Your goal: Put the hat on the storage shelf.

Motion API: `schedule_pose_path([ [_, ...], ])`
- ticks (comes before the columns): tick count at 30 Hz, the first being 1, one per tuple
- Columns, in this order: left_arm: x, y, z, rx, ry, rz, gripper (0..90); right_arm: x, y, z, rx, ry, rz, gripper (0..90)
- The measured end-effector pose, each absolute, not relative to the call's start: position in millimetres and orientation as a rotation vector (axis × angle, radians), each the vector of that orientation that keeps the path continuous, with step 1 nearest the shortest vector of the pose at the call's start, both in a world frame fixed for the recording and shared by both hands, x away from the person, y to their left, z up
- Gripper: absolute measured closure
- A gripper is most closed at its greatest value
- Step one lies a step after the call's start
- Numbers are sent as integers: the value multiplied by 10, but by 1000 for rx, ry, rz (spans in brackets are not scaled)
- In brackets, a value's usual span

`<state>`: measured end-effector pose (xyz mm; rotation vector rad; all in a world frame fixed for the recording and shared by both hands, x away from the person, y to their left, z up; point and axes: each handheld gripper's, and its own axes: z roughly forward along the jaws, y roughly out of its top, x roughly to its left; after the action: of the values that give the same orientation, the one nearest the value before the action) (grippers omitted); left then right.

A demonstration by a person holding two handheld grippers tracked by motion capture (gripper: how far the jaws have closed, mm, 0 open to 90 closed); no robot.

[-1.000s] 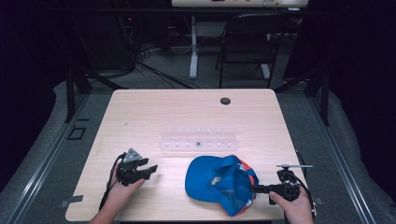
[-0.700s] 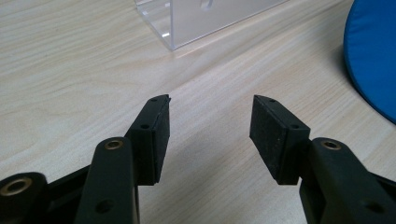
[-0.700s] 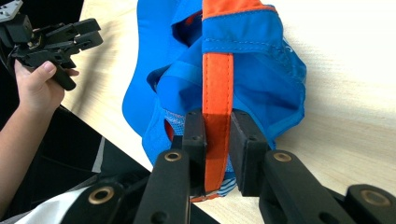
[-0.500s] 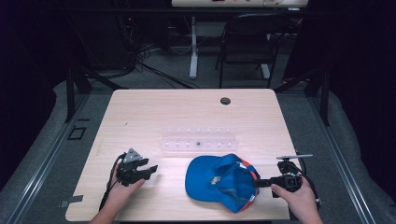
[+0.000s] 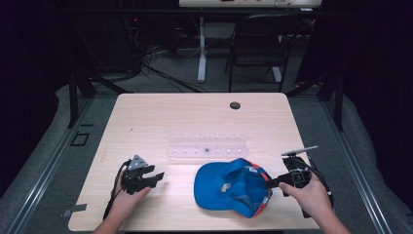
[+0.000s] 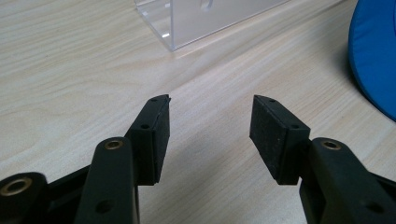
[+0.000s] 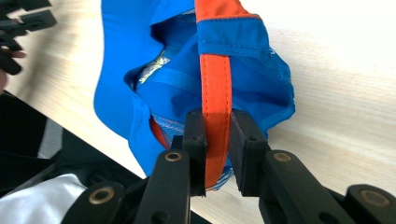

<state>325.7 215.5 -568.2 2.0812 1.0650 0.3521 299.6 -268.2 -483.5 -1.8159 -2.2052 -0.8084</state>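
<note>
A blue cap (image 5: pixel 229 187) with an orange back strap (image 7: pixel 215 79) lies inside-up on the wooden table (image 5: pixel 146 117), near the front edge. My right gripper (image 5: pixel 269 184) comes at it from the right and is shut on the orange strap, which runs up between the jaws of this gripper (image 7: pixel 216 135); the cap's blue lining (image 7: pixel 177 88) hangs open beyond. My left gripper (image 5: pixel 158 176) rests at the front left, well apart from the cap. Its jaws stand open over bare wood (image 6: pixel 210 121), and the cap's brim (image 6: pixel 373 51) shows at the right edge.
A clear plastic rack (image 5: pixel 207 146) lies across the table's middle, just behind the cap, and its corner (image 6: pixel 205 16) shows ahead of the left jaws. A dark cable hole (image 5: pixel 235 105) sits near the far edge. A chair (image 5: pixel 253 44) stands beyond the table.
My right gripper has risen a little with the strap in its grip, lifting the cap's back edge. The left gripper has stayed where it was.
</note>
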Motion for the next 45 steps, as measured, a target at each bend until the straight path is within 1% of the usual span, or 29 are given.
schedule_pose_path([
  [21,3260,2169,-5679,2077,1071,353,484,3240,-2502,-4619,-1871,-2349,-490,780],
  [30,3261,2164,-5682,2078,1072,351,484,3303,-2506,-4427,-1887,-2337,-493,780],
  [31,3261,2164,-5681,2079,1070,352,484,3316,-2515,-4358,-1893,-2339,-485,781],
  [39,3262,2156,-5686,2085,1067,353,483,3329,-2509,-4212,-1920,-2329,-499,781],
  [45,3263,2154,-5687,2086,1067,352,484,3356,-2513,-4082,-1888,-2348,-474,780],
])
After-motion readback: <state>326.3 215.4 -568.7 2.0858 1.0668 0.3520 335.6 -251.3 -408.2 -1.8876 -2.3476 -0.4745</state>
